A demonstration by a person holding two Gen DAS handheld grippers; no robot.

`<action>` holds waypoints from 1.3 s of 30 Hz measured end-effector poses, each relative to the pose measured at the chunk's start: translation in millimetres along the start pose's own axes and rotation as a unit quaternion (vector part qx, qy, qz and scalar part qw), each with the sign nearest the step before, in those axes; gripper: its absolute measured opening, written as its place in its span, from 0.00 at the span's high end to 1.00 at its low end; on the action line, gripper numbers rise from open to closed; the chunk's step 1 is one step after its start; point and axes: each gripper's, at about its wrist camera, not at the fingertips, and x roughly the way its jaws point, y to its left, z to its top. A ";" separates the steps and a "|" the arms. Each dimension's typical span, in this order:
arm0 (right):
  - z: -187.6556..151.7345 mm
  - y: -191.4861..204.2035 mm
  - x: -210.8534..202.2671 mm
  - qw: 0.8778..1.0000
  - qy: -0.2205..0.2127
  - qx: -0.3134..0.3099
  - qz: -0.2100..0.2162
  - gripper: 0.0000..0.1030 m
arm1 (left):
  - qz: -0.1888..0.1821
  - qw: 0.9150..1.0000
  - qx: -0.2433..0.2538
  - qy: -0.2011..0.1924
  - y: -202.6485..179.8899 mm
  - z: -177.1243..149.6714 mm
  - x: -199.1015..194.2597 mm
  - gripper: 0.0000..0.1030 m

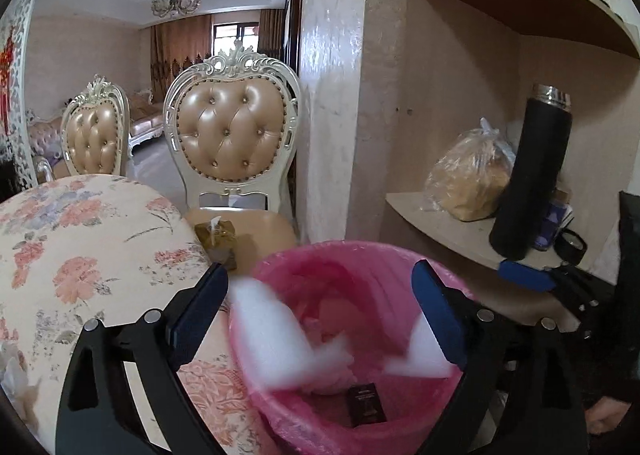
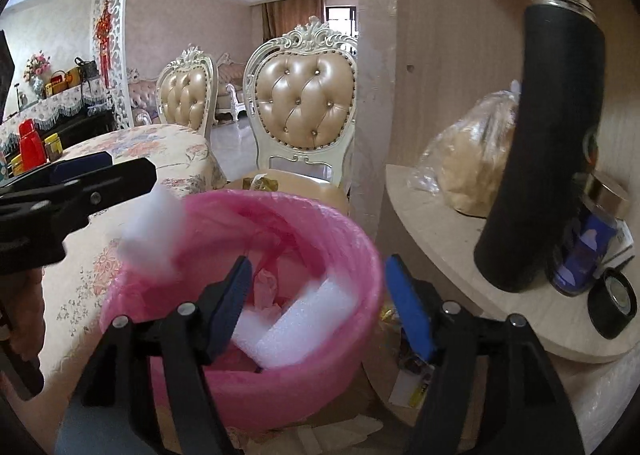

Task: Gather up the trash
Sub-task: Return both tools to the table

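Looking through the left wrist camera: left gripper point(image 1: 320, 287) sits over the pink-lined trash bin point(image 1: 400, 411), jaws wide apart, nothing pressed between the pads. Two white foam pieces are motion-blurred in the gap: a larger one point(image 1: 276, 335) near the left finger, a smaller one point(image 1: 420, 355) against the right finger; can't tell if either still touches a pad. Bin already holds crumpled pale trash and a small dark box point(image 1: 366, 407) at the bottom. Floral tablecloth point(image 1: 80, 239) is left of the bin, a tufted chair point(image 1: 232, 135) behind it with a brown packet point(image 1: 218, 239) on its seat. Right gripper's blue finger point(image 1: 524, 275) pokes in from the right edge. Curved shelf point(image 1: 440, 223) on the right carries a black flask point(image 1: 532, 175) and a bagged loaf point(image 1: 468, 179).

Right wrist camera: right gripper point(image 2: 318, 295) hangs above the same bin point(image 2: 340, 355), jaws apart, grasping nothing. White foam block point(image 2: 304, 327) lies inside the bin, below the pads and clear of them. Left gripper point(image 2: 80, 183) enters from the left edge; a blurred white foam piece point(image 2: 152, 231) is just beside its tip, over the bin rim. Black flask point(image 2: 552, 135), blue jar point(image 2: 584, 247) and a black tape roll point(image 2: 612, 299) sit on the shelf at right. Paper scraps point(image 2: 412, 379) lie on the floor beside the bin.
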 end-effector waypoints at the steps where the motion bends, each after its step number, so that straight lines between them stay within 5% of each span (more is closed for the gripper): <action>1: -0.3 -1.4 -1.4 1.000 -0.001 0.002 -0.001 0.35 | 0.005 1.000 0.000 0.000 2.2 -0.4 -1.3 0.16; 11: 2.8 14.1 -22.0 1.000 -0.014 0.001 0.018 0.34 | 0.069 0.997 -0.038 -0.010 46.5 -18.1 -53.8 0.11; 19: 4.9 95.8 -29.0 0.995 -0.009 -0.048 0.091 0.30 | 0.166 0.983 -0.078 0.006 100.8 -60.2 -133.8 0.09; 28: -5.2 234.7 -37.5 0.970 0.011 -0.133 0.204 0.25 | 0.302 0.942 -0.146 0.025 181.8 -135.9 -253.9 0.09; 39: -18.1 363.7 -42.3 0.941 0.030 -0.205 0.268 0.25 | 0.438 0.870 -0.222 0.035 272.8 -211.4 -377.8 0.09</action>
